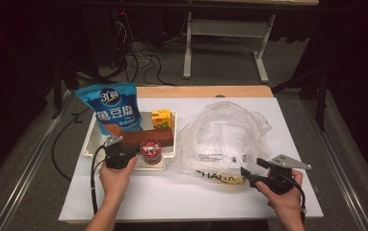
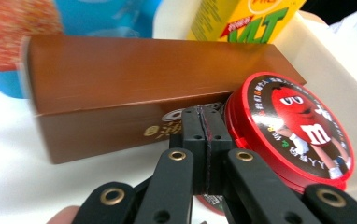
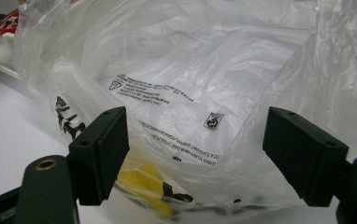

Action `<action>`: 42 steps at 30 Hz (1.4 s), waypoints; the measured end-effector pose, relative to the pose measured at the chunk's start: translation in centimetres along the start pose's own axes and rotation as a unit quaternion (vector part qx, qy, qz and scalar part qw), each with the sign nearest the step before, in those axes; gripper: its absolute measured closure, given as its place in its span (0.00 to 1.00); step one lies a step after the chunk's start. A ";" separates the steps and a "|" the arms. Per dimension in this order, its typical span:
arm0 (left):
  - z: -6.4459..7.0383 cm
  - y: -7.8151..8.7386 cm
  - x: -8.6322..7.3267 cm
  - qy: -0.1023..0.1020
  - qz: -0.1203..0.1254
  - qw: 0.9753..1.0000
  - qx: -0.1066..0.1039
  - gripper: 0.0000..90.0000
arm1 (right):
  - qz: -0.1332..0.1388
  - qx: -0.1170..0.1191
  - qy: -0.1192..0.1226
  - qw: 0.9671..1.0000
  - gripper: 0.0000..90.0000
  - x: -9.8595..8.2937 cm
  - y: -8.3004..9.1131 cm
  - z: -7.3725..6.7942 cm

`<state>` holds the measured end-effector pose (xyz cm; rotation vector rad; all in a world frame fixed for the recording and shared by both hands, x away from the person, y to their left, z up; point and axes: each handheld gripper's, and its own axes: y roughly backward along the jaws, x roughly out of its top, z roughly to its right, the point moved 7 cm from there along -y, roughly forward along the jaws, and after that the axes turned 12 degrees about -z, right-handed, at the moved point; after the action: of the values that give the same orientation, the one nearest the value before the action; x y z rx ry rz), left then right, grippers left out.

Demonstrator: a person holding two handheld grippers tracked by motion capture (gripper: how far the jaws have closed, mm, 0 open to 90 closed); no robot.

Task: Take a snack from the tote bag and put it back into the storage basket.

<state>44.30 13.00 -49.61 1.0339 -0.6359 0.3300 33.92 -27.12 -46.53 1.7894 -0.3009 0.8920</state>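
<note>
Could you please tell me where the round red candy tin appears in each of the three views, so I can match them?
High view: the red candy tin sits at the front of the white tray, right of the left gripper.
Left gripper view: it lies right of the shut jaws, at.
Right gripper view: a red sliver at the top left edge.
Shared landmark: the clear plastic bag.

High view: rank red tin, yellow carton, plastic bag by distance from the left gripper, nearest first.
From the left gripper:
1. Red tin, right beside it, at the tray's front.
2. Yellow carton, at the tray's back right.
3. Plastic bag, off the tray, on the table's right.
</note>
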 end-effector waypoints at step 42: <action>-3.6 3.5 -0.3 -0.004 0.059 0.995 0.078 0.57 | 0.006 -0.003 -0.003 1.000 0.26 0.0 0.3 0.1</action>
<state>43.42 17.88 -48.66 1.1498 -0.6881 0.4855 33.81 -27.36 -46.37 1.7873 -0.3181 0.8939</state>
